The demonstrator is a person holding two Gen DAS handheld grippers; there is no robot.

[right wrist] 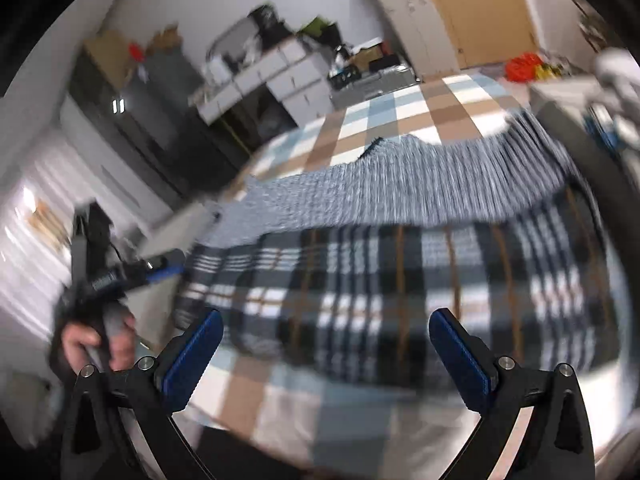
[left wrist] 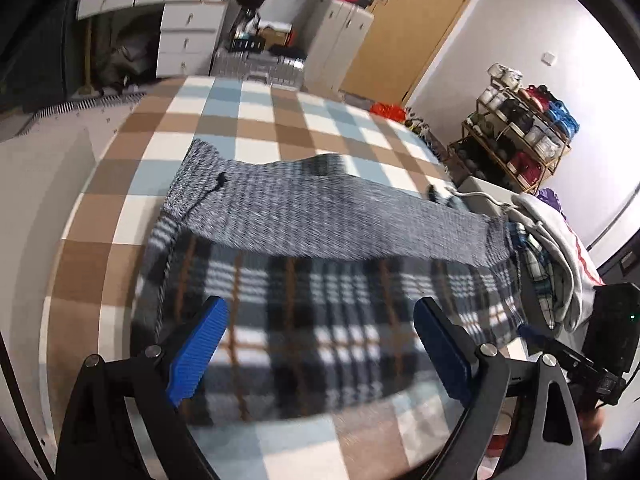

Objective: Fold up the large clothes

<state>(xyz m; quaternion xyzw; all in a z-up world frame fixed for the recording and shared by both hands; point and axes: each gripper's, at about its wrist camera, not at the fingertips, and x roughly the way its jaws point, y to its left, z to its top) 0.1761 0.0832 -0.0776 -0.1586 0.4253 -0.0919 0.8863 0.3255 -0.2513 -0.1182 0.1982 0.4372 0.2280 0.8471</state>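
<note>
A dark plaid garment lies flat on the checked bed cover. Grey knit trousers lie across its far edge. My left gripper is open and empty, hovering just above the near part of the plaid garment. My right gripper is open and empty too, above the near edge of the plaid garment, with the grey trousers beyond. Its body shows at the right edge of the left wrist view. The left gripper and the hand holding it show at the left of the right wrist view.
A pile of other clothes sits at the bed's right edge. White drawers and a cabinet stand beyond the bed's far end. A shoe rack stands by the right wall. The right wrist view is blurred.
</note>
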